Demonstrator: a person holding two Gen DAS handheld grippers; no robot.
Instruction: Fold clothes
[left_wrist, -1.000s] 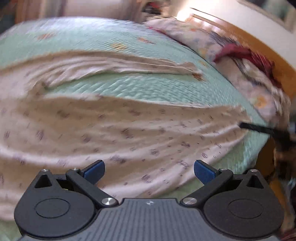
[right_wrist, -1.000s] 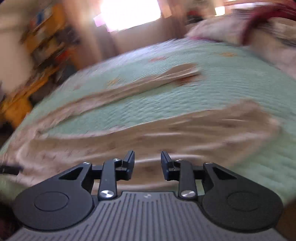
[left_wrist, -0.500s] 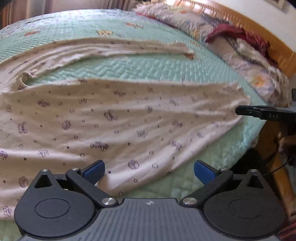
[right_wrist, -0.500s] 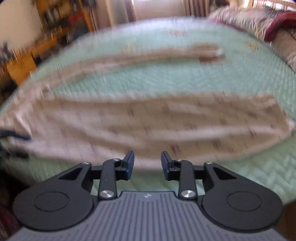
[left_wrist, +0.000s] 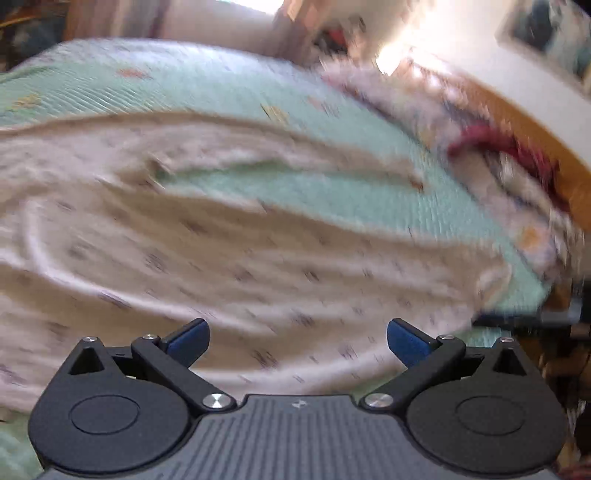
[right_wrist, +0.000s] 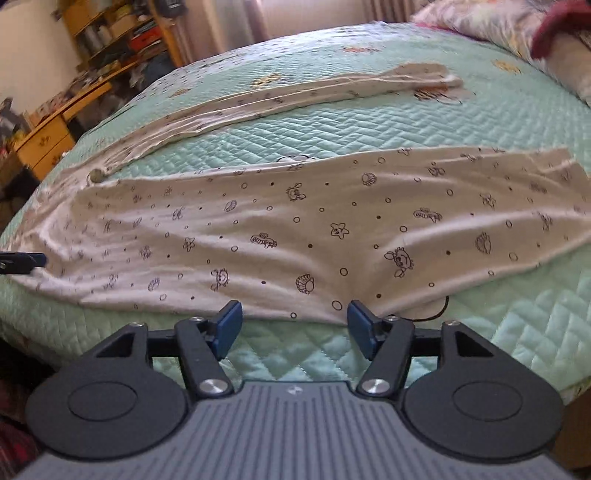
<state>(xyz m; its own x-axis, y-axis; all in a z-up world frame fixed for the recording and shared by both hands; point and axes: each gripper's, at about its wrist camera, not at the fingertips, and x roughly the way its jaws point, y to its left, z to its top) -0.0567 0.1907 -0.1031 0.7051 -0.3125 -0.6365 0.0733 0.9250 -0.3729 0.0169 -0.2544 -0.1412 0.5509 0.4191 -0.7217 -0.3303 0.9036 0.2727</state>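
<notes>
Approach step judged: both the left gripper (left_wrist: 297, 341) and the right gripper (right_wrist: 293, 325), its jaws just widened, are held open and empty over the cream cartoon-printed cotton garment (right_wrist: 295, 229), whose 6 o'clock hem needs pinching next.

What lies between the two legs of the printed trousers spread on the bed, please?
Only bare mint-green quilted bedspread lies between the near trouser leg and the far trouser leg; the right wrist view shows it clearly.
</notes>
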